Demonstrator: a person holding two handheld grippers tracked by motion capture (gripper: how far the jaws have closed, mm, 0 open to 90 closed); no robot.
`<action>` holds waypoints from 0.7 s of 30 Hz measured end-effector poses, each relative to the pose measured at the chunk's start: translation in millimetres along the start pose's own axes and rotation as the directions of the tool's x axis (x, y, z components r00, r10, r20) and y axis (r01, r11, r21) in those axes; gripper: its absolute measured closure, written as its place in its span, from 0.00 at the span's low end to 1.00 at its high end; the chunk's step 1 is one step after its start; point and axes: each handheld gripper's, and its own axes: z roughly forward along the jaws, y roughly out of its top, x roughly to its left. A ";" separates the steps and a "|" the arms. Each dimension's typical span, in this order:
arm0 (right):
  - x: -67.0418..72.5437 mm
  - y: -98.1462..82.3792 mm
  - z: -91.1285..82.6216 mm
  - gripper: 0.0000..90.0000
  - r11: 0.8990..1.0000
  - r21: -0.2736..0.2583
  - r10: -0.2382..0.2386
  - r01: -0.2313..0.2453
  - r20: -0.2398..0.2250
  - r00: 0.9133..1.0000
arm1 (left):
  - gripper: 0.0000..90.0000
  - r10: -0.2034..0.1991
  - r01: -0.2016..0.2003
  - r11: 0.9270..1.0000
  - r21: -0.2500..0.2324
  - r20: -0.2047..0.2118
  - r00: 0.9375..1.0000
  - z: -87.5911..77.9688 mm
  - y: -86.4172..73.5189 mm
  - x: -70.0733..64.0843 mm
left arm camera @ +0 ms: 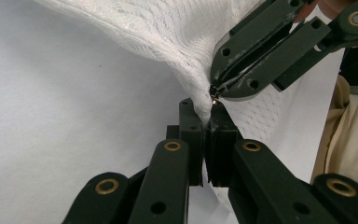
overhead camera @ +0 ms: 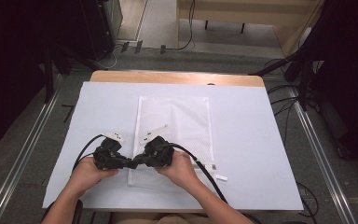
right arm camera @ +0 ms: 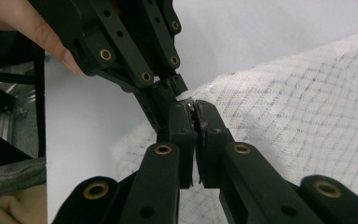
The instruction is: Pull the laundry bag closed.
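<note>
Two hand-held grippers meet at white mesh laundry bag [overhead camera: 175,122] corner: left hand-held gripper [left arm camera: 205,126] pinches netting, right hand-held gripper [right arm camera: 193,119] pinches small brassy zipper pull [left arm camera: 216,97]; white-covered counter [overhead camera: 251,140].

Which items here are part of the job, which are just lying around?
In use:
- white mesh bag, corner pinched
- left hand-held gripper, shut on mesh
- right hand-held gripper, shut on a small metal piece, likely the zipper pull

Lying about:
- small white tags
- white table cover
</note>
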 end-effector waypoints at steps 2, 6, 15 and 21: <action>-0.9 -0.3 -0.1 0.98 1.000 -0.001 0.004 -0.004 -0.007 1.000 | 0.98 0.001 -0.001 1.000 -0.002 -0.004 1.000 -0.6 0.2 -0.8; -1.4 -1.1 0.0 0.98 1.000 0.000 0.014 -0.014 -0.015 1.000 | 0.99 -0.014 0.014 1.000 0.003 0.007 1.000 -2.4 0.5 -1.1; -4.2 -9.2 -2.2 0.98 1.000 -0.005 0.014 -0.014 -0.009 1.000 | 0.99 -0.015 0.016 1.000 -0.002 0.027 1.000 -7.6 -0.8 0.3; -5.3 -10.7 -5.1 0.98 1.000 0.005 -0.007 0.007 0.000 1.000 | 0.99 0.019 -0.019 1.000 -0.015 0.007 1.000 -8.2 -1.9 0.1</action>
